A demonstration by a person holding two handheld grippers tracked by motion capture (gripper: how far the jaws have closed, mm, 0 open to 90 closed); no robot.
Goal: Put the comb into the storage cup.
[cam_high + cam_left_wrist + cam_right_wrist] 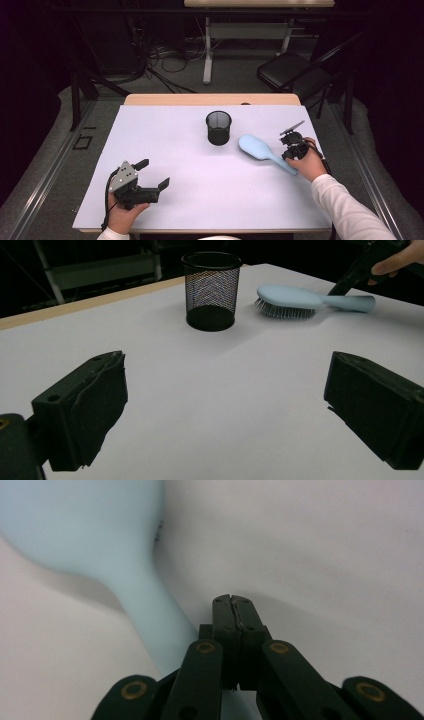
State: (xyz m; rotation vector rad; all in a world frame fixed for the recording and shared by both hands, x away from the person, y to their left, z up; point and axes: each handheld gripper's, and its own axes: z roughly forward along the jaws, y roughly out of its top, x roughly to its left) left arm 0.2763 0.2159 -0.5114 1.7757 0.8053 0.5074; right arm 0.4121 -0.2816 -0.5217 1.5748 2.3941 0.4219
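Hairbrush (261,152): pale blue, bristles down on the worktop (165,150), just right of the black mesh cup (219,127), handle pointing toward the right hand.
Handling: likely light, rigid plastic with a smooth, possibly slippery back; the bristle side gives.
Best hold: across the narrow handle near the neck, not the broad head.
Right claw (233,601): clenched, empty, beside the handle.
Left claw (153,174): released, spread wide, low over the near left worktop.

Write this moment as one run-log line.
left gripper: open, idle | right gripper: shut, beside brush handle | cup: upright, empty | brush: bristles down
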